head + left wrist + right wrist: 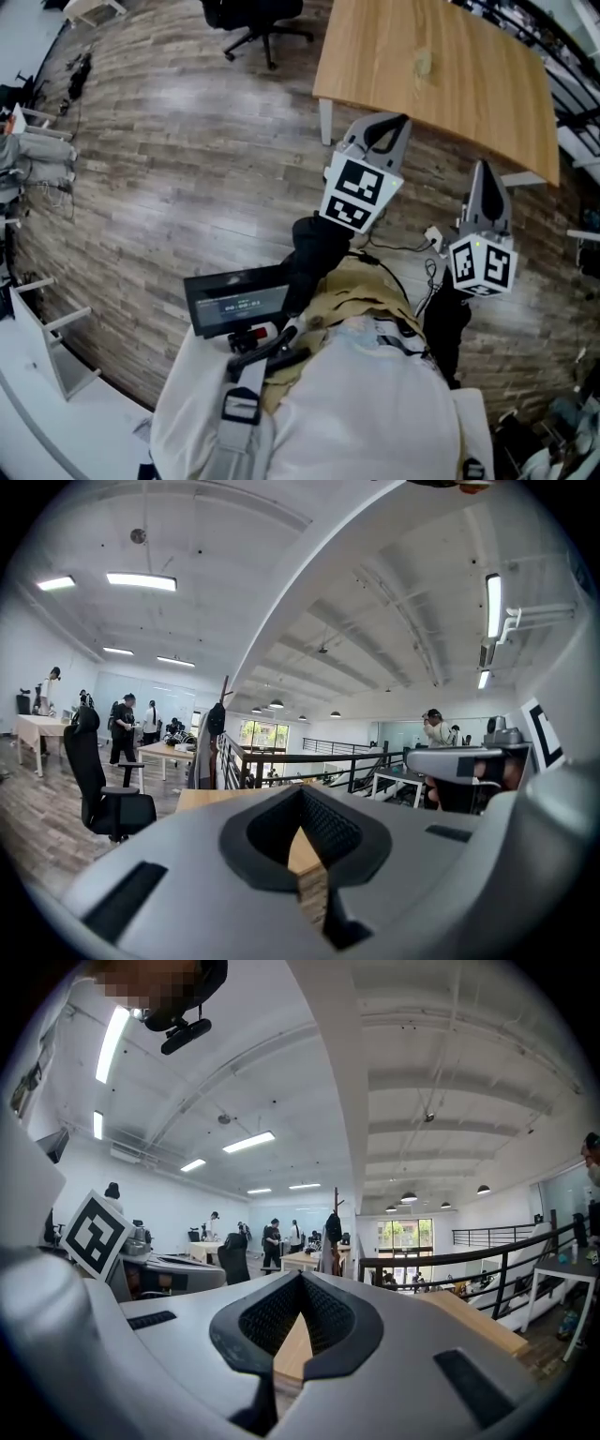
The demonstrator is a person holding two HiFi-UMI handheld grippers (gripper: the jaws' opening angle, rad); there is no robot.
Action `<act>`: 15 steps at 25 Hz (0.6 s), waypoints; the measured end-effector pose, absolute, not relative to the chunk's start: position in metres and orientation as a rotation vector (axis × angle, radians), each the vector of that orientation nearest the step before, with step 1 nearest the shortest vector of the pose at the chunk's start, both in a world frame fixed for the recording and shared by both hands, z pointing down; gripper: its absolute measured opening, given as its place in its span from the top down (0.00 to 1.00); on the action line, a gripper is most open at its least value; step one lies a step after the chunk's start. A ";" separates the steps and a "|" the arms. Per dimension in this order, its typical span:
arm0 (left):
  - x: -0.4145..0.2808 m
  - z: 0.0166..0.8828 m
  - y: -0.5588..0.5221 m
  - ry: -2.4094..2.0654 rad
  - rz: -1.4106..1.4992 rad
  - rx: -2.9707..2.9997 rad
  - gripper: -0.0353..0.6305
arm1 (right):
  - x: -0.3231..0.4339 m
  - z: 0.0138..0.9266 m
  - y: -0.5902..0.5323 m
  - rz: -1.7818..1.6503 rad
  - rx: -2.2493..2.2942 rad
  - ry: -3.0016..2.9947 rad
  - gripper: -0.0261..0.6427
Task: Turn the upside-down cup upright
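Just ahead of the left gripper (401,120) stands the near corner of a wooden table (441,84). In the head view one white table leg (325,122) shows close to the left of the jaw tips. This gripper is clenched, jaws pressed together on nothing. In its own view, the left gripper (302,789) shows only table wood and floor planks through the hollow behind the closed tips. To its right and a little nearer the person, the right gripper (482,167) is clenched and empty as well. Its tips point at the table's near edge, and the tabletop (469,1312) runs off ahead and to the right in the right gripper view.

I cannot make out the cup in any view. A pale spot (424,63) on the tabletop, well beyond both grippers, is too faint to name.

Farther off, ahead and left of the left gripper, a black office chair (261,23) stands on the plank floor (187,141).
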State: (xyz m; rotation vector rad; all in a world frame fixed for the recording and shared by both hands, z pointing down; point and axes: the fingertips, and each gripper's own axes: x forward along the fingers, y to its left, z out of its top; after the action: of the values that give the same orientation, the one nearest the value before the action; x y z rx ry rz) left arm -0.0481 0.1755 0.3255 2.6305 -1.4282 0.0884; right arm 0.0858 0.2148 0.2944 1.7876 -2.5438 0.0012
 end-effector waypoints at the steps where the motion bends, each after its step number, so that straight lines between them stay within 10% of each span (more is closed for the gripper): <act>1: -0.048 0.325 0.176 -1.430 0.087 2.631 0.95 | 0.086 0.294 0.215 -0.001 1.790 -2.545 0.93; 15: -0.055 0.322 0.173 -1.472 0.089 2.619 0.95 | 0.083 0.295 0.206 0.017 1.784 -2.580 0.93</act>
State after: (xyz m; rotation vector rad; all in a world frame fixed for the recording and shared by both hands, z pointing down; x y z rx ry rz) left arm -0.0545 0.1727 0.3222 2.6194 -1.4723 0.0886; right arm 0.0830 0.2063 0.2950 1.7843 -2.5799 0.0169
